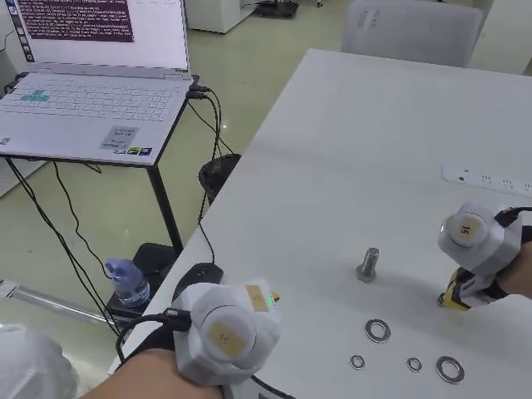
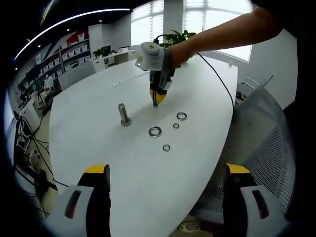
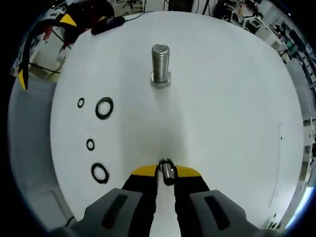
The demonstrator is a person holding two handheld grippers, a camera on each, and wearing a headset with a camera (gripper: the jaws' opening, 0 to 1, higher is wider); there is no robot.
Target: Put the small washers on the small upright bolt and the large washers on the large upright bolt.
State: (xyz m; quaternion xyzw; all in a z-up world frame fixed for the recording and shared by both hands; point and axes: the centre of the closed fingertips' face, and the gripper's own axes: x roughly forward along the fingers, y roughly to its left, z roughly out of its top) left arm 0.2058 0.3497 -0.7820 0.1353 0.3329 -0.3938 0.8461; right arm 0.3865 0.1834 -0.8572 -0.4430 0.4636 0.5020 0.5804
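Lowest in the head view, the left gripper [image 2: 167, 170] hangs over the near-left edge of the table [image 1: 349, 150], jaws wide apart and empty. The right gripper [image 1: 455, 299] pinches the small bolt [image 3: 167, 172] down at the table, right of the bare large bolt [image 1: 368, 264]. Four washers [image 1: 377, 331] lie loose at lower right: nothing is threaded yet. Above the bolts the table is open up to a power strip [image 1: 486, 177] at the right.

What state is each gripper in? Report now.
Left gripper: open, holding nothing.
Right gripper: shut on the small bolt.
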